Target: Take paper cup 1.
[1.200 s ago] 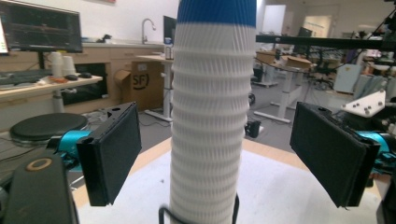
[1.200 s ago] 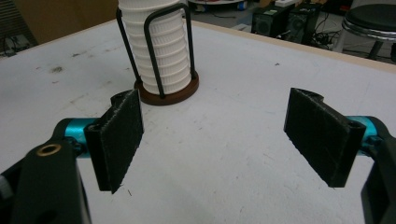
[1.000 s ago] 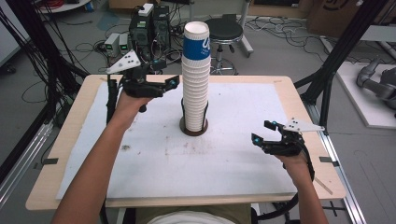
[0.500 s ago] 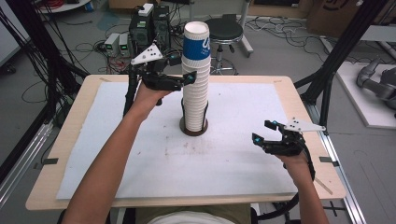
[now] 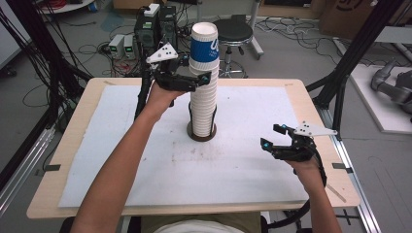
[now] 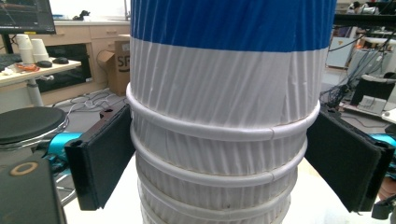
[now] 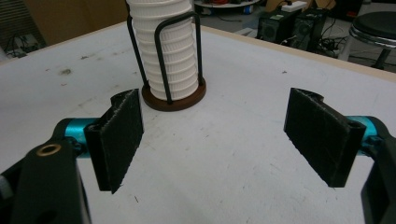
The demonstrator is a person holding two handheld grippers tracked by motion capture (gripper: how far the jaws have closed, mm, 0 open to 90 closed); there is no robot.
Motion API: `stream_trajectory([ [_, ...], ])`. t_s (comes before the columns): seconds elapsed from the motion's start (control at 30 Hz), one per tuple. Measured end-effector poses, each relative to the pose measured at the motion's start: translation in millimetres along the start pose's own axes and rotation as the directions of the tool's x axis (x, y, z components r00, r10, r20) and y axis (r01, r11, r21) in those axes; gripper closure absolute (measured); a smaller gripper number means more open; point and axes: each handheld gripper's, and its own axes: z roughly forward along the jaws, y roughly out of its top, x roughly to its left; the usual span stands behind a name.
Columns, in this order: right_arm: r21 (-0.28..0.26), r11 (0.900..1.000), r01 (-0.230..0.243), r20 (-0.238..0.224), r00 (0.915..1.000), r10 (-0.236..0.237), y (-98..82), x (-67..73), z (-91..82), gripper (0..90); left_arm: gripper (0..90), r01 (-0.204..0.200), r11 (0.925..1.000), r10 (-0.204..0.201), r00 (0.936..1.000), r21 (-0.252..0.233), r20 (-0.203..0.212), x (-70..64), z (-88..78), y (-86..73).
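Up top, ribbed white paper cups (image 6: 224, 154) form a rimmed cylindrical stack.

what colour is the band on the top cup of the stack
Blue, on the white ribbed paper top cup; clearest in the left gripper view.

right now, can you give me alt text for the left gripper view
A tall stack of paper cups, its top cup banded blue, stands between the two black pads of the left hand-held gripper, whose jaws have just been opening and sit at the rolled rims. Behind are a black stool and desks.
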Motion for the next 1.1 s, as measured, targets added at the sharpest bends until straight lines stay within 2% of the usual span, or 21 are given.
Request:
stream_trajectory([
  [0.47, 0.003, 1.000, 0.004, -0.017, 0.9998, -0.004, 4.6, 3.1, 2.8, 20.3, 13.8, -0.001, 1.0000, 0.001, 1.0000, 0.008, -0.001, -1.2, -1.0, 0.7],
  [0.57, -0.008, 1.000, 0.001, -0.032, 0.9995, -0.001, 10.7, 4.1, 2.7, 20.2, 13.9, 0.003, 1.0000, -0.003, 1.0000, 0.007, -0.003, -1.2, -1.1, 0.7],
  [0.6, -0.030, 1.000, -0.001, -0.048, 0.9988, -0.001, 18.8, 4.6, 2.0, 20.2, 13.8, 0.005, 0.9999, -0.005, 1.0000, 0.009, -0.005, -1.4, -1.2, 0.9],
  [0.67, -0.045, 0.999, -0.007, -0.059, 0.9982, 0.004, 24.0, 5.0, 1.7, 20.2, 13.9, 0.006, 0.9999, -0.006, 0.9999, 0.011, -0.014, -2.1, -1.1, 1.1],
  [0.7, -0.085, 0.996, -0.019, -0.092, 0.9957, 0.011, 36.5, 4.6, 2.9, 20.1, 13.9, 0.006, 0.9999, -0.006, 0.9997, 0.013, -0.022, -2.6, -0.9, 1.4],
  [0.8, -0.096, 0.995, -0.023, -0.104, 0.9945, 0.013, 49.0, 4.8, 6.2, 18.5, 13.9, 0.003, 0.9999, -0.002, 0.9998, 0.014, -0.022, -3.5, -0.6, 1.4],
  [0.87, -0.104, 0.994, -0.026, -0.124, 0.9922, 0.013, 65.7, 3.5, 10.8, 18.5, 13.9, 0.007, 0.9999, -0.007, 0.9997, 0.011, -0.023, -3.8, -1.2, 1.0],
  [0.97, -0.106, 0.994, 0.006, -0.130, 0.9914, -0.019, 88.2, 3.9, 17.3, 18.5, 13.9, 0.007, 0.9999, -0.006, 0.9997, 0.010, -0.024, -4.1, -1.5, 0.9],
  [1.0, -0.101, 0.995, 0.020, -0.143, 0.9891, -0.034, 103.1, 4.1, 22.4, 18.5, 13.9, 0.005, 0.9999, -0.005, 0.9997, 0.011, -0.025, -4.1, -1.4, 0.9],
  [1.03, -0.101, 0.995, 0.020, -0.143, 0.9891, -0.034, 103.1, 4.1, 22.4, 18.5, 13.9, 0.005, 0.9999, -0.005, 0.9997, 0.010, -0.025, -4.1, -1.3, 0.8],
  [1.07, -0.102, 0.994, 0.045, -0.142, 0.9882, -0.059, 118.5, 5.2, 27.3, 18.5, 13.9, 0.005, 0.9999, -0.005, 0.9995, 0.009, -0.030, -4.4, -1.1, 0.7],
  [1.1, -0.102, 0.994, 0.045, -0.142, 0.9882, -0.059, 118.5, 5.2, 27.3, 18.5, 13.9, 0.003, 1.0000, -0.003, 0.9996, 0.007, -0.030, -4.5, -0.9, 0.5],
])
